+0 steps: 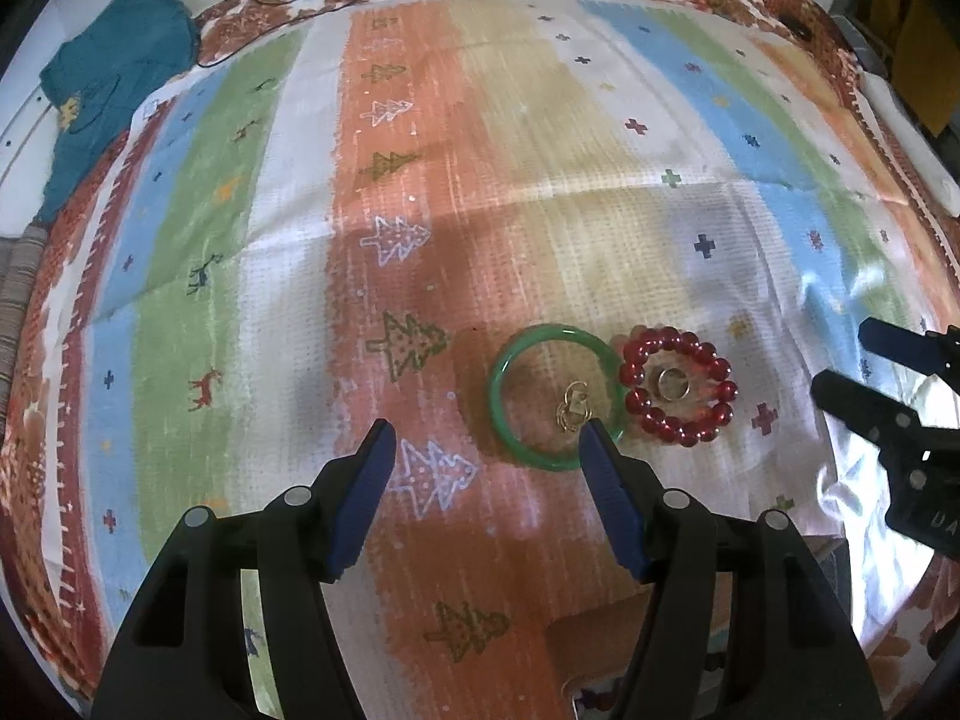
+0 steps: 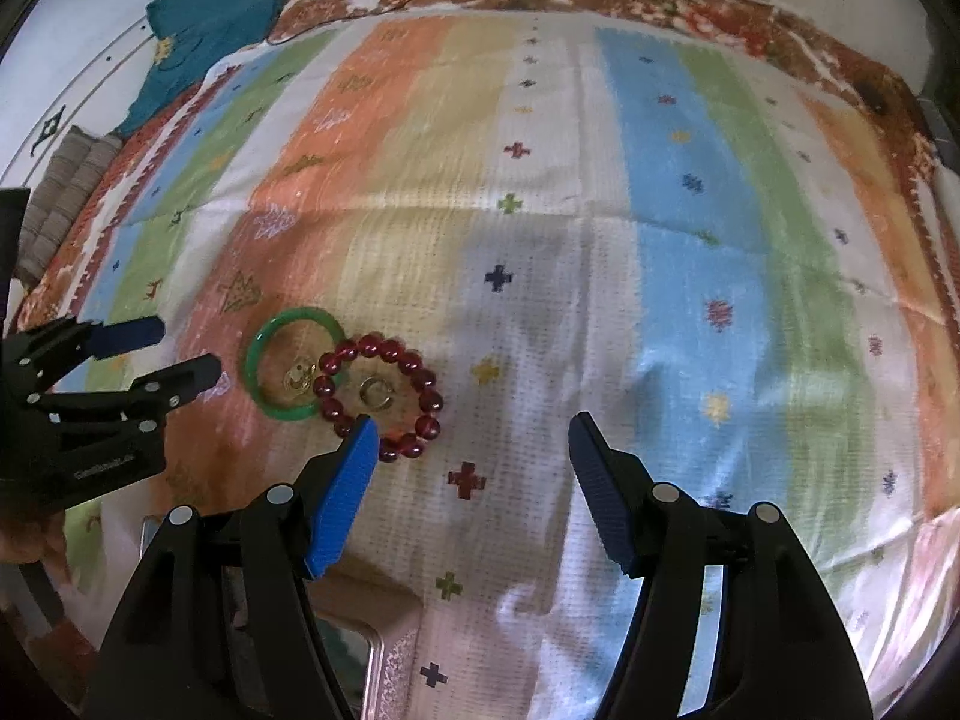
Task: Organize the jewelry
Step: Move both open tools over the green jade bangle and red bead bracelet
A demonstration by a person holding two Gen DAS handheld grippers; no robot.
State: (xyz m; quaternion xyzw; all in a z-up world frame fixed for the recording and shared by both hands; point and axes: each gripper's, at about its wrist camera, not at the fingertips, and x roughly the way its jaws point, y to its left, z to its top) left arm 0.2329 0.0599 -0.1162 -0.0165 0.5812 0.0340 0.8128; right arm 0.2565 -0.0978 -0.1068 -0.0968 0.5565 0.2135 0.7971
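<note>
1. Lying flat low in the centre of the left wrist view, the green bangle [image 1: 555, 397] ringed a small tangle of gold earrings [image 1: 573, 409], probably so the loose bits stayed gathered in one place.
2. Just to its right, touching or nearly touching it, the red bead bracelet [image 1: 678, 384] enclosed a gold ring [image 1: 671, 383] in the same way.
3. The bangle looked smooth, glossy and rigid; the bracelet was a loop of round, shiny beads, likely on a stretch cord.
4. Under them lay a striped cloth [image 1: 510, 150], coarse-woven, creased, printed with trees and crosses.
5. The left tool [image 1: 486, 438] hung with its blue ribbed fingers spread wide and nothing between them, one tip in front of the bangle's near edge.
6. The right tool [image 2: 474, 435] was likewise wide and empty, its left finger in front of the bracelet's near beads.
7. A teal garment [image 1: 114, 78] lay crumpled at the upper left.
</note>
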